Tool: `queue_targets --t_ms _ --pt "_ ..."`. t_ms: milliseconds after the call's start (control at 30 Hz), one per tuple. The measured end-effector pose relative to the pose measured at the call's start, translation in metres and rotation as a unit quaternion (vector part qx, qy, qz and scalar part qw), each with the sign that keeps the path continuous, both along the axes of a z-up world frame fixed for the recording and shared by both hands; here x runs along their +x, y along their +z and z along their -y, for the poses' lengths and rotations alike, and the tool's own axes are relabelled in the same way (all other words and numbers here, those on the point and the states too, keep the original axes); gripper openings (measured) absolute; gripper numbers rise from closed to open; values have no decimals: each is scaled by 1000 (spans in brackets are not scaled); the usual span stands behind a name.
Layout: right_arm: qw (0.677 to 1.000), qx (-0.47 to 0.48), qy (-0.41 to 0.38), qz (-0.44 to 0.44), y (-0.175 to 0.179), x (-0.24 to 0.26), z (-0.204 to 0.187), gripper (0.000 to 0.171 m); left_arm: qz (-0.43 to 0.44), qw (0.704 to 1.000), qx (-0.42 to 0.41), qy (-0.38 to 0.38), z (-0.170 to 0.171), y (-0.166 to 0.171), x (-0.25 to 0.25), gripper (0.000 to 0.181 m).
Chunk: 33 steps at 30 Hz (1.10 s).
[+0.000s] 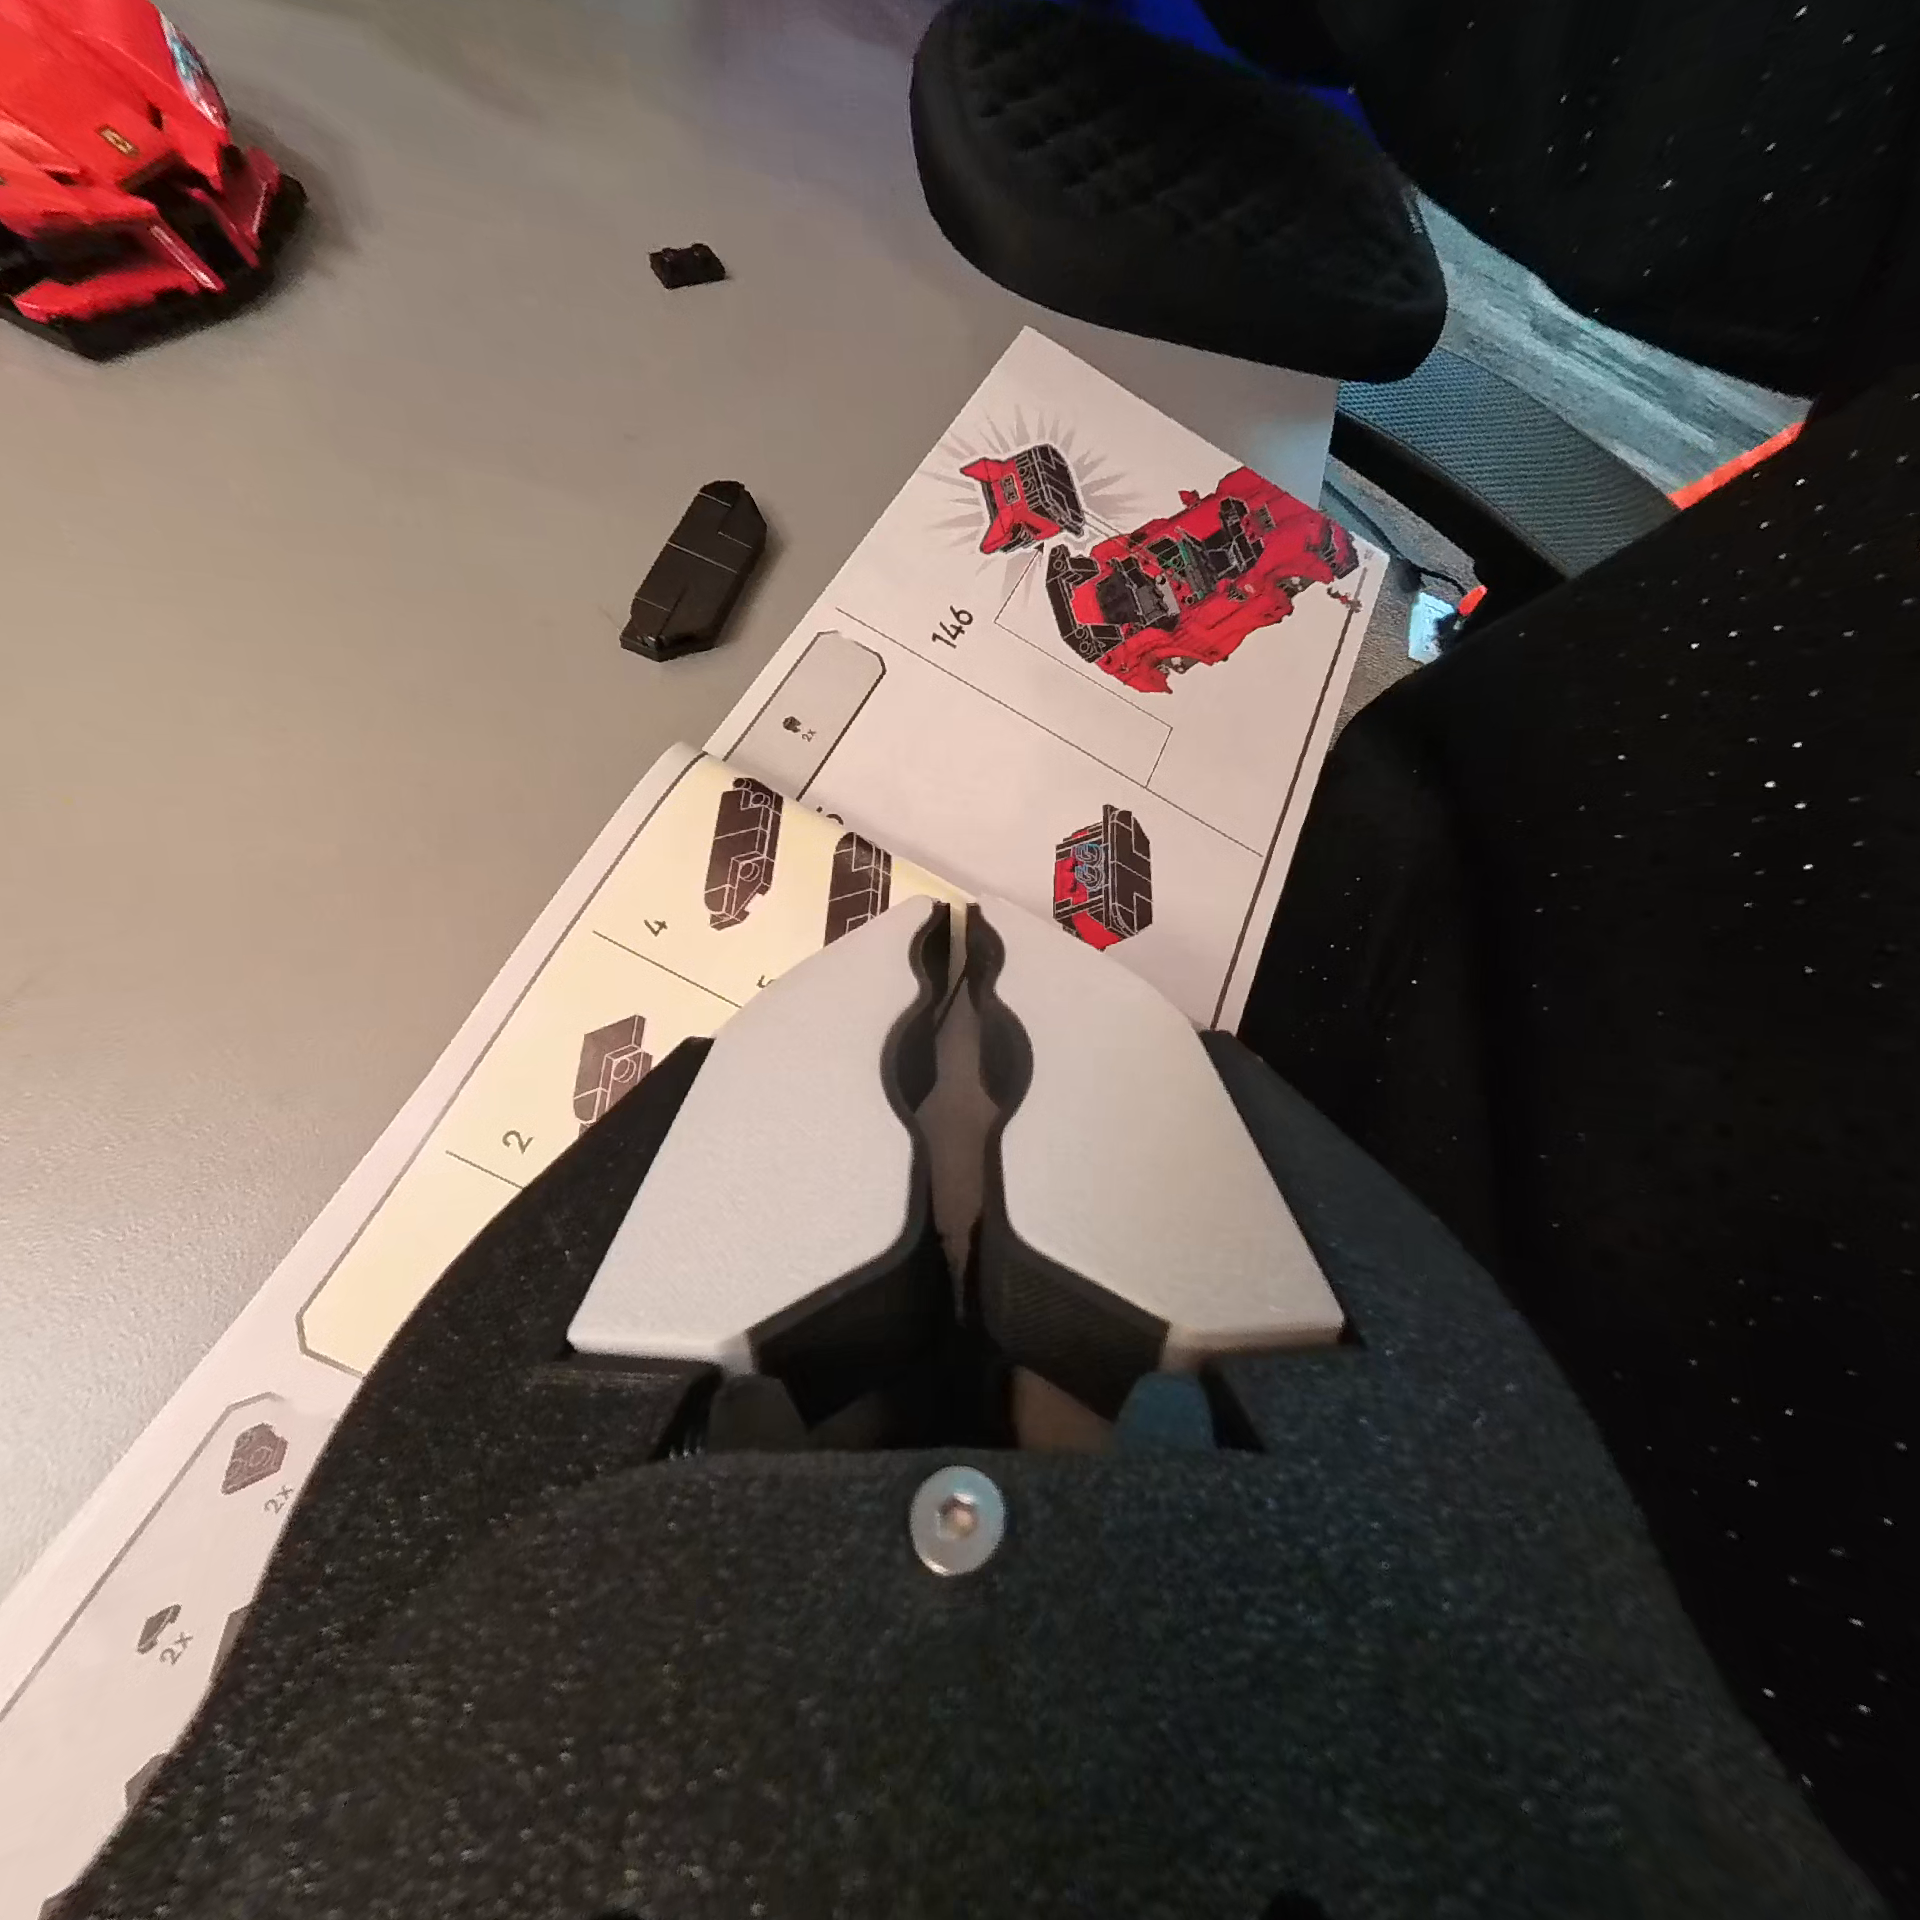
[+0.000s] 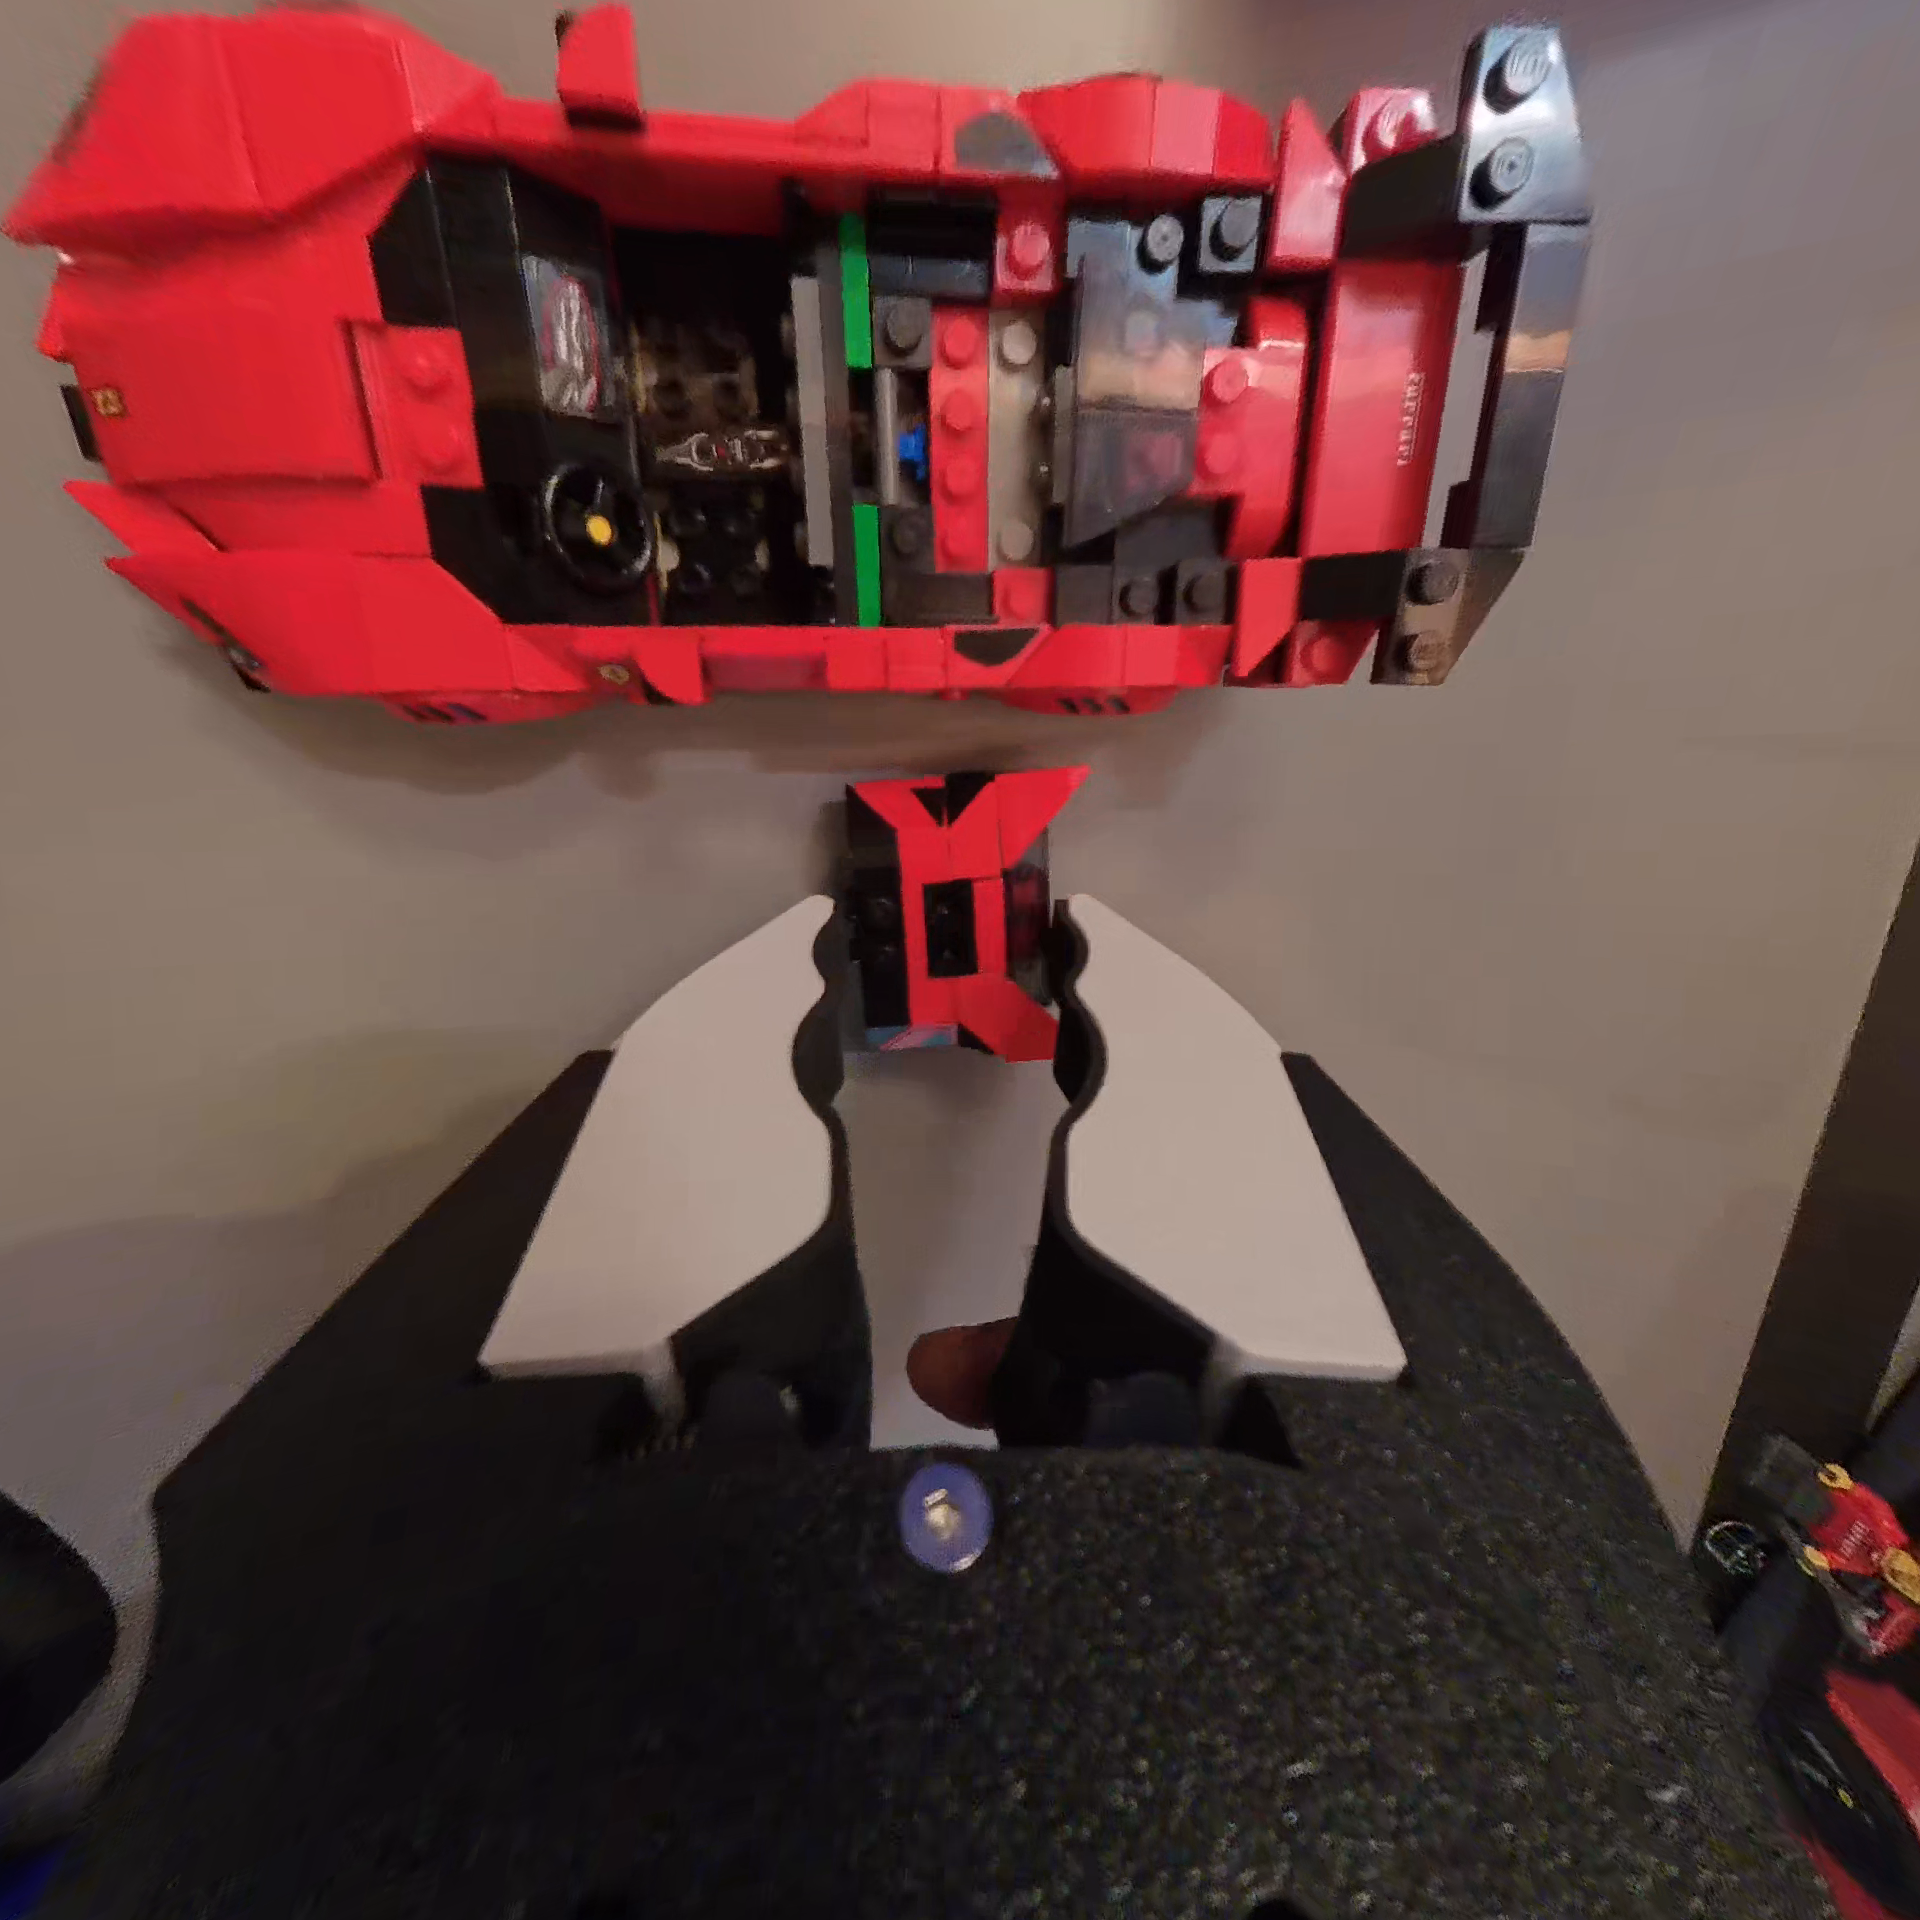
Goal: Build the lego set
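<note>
The red lego car (image 2: 727,364) lies on the grey table (image 2: 312,987), its cabin and engine bay open on top; it also shows in the left wrist view (image 1: 114,208). My right gripper (image 2: 951,920) is shut on a small red and black sub-assembly (image 2: 966,831), held just in front of the car's near side. My left gripper (image 1: 958,920) is shut over the open instruction booklet (image 1: 1039,727), pinching a curled yellow page (image 1: 644,997). A long black built piece (image 1: 696,571) and a small black plate (image 1: 686,265) lie loose on the table.
A black chair armrest (image 1: 1164,187) overhangs the table's far edge beyond the booklet. Black dotted fabric (image 1: 1610,935) fills the right side. A dark upright edge (image 2: 1849,1143) and a lego box (image 2: 1860,1579) sit at the right. The long black built piece (image 1: 696,571) lies some 9 cm from my left tips, 20 cm from my right tips. From the right gripper's tips to the small black plate (image 1: 686,265) is close to 15 cm.
</note>
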State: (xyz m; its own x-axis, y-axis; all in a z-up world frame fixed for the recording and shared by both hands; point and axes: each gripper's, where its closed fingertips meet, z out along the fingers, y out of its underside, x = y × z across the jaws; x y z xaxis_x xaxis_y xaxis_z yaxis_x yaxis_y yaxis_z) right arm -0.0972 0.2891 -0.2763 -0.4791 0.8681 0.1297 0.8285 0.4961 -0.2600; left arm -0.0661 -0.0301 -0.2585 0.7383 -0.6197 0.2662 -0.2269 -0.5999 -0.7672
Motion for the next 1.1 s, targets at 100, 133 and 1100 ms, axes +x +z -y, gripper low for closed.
queue_targets --t_ms 100,133,1100 --pt "1000 1 6 6 4 3 2 37 -2 1000 7 -2 1 1 0 4" --pt "1000 -4 7 -4 11 3 6 37 -1 1000 11 -5 1 3 1 6" --pt "851 -200 430 -225 173 35 342 37 525 839 103 -98 24 154 27 66"
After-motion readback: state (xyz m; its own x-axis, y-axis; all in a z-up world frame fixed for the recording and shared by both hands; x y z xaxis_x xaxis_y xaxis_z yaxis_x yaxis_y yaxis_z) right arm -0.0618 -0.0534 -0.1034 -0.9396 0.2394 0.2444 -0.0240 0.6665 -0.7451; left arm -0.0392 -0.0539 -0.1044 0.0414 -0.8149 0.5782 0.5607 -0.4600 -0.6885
